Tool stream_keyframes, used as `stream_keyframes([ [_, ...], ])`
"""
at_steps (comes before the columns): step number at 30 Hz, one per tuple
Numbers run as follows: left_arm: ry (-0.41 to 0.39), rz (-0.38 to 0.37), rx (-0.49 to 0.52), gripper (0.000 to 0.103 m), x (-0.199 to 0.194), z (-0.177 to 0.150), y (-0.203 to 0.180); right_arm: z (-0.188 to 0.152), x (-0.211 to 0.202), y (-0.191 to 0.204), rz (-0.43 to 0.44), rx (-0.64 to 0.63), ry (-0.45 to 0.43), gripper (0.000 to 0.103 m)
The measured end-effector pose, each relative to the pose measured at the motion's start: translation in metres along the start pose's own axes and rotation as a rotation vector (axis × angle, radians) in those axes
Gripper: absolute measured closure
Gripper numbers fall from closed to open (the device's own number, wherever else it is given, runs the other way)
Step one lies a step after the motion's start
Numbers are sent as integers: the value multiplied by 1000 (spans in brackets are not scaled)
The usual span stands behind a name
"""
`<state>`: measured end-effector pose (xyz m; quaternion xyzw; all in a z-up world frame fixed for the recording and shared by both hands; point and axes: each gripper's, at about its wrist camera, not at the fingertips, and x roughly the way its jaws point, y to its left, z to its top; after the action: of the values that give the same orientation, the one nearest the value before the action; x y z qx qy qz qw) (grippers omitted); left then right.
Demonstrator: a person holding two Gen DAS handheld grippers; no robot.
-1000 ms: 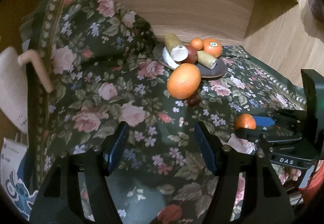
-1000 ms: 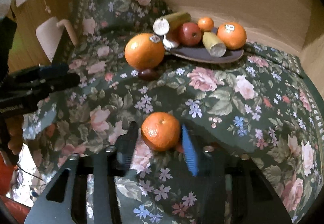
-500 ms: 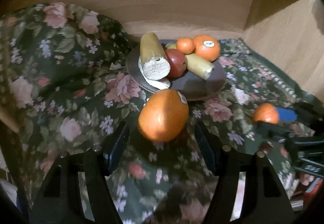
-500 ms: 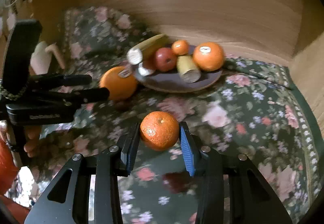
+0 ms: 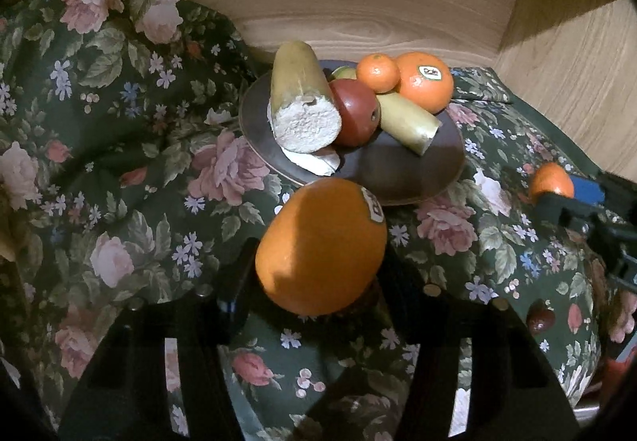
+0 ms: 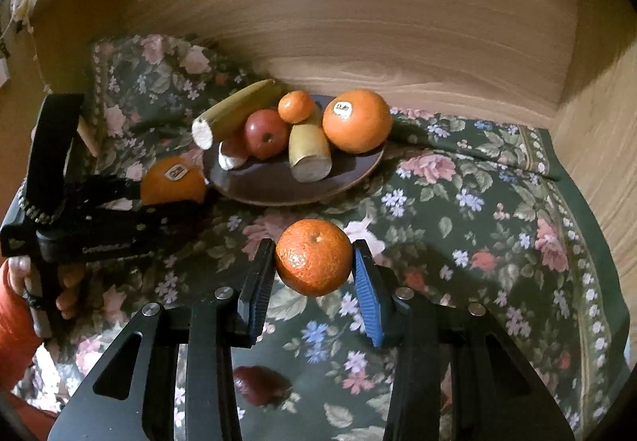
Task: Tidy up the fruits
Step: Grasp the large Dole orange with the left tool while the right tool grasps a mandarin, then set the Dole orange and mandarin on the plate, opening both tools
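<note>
A dark brown plate (image 5: 402, 170) (image 6: 278, 182) holds two cut banana pieces, a red apple (image 5: 354, 112), a small mandarin (image 5: 377, 72) and a stickered orange (image 5: 425, 81) (image 6: 356, 120). My left gripper (image 5: 318, 269) is open, its fingers on either side of a large stickered orange (image 5: 320, 245) (image 6: 173, 182) that lies on the floral cloth just in front of the plate. My right gripper (image 6: 314, 269) is shut on a mandarin (image 6: 313, 257) (image 5: 551, 182) and holds it above the cloth, in front of the plate.
A small dark red fruit (image 6: 258, 385) (image 5: 539, 319) lies on the cloth below the right gripper. A wooden wall (image 6: 398, 22) stands behind the plate and to the right. The floral cloth (image 5: 119, 162) bunches up at the left.
My left gripper has moved forward until its fingers flank the large orange. My right gripper has lifted the mandarin off the cloth and brought it toward the plate.
</note>
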<state>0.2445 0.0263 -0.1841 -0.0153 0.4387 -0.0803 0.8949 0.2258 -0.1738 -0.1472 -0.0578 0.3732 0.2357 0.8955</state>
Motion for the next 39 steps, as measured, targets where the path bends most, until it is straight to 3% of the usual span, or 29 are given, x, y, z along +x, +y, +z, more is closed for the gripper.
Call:
stream_keyframes([
  [7,-64,-54,29,47,-24,14,-19,19,-1,-4,-25,-31,-26,67],
  [12,-79,-69,50,47,-19,31,-34,36,1,-7,-38,-56,-44,67],
  [26,-8,-72,73,47,24,56,-54,62,64,-20,-21,-93,80,67],
  [39,24,-112,0,43,42,62,-41,64,80,-26,4,-71,124,67],
])
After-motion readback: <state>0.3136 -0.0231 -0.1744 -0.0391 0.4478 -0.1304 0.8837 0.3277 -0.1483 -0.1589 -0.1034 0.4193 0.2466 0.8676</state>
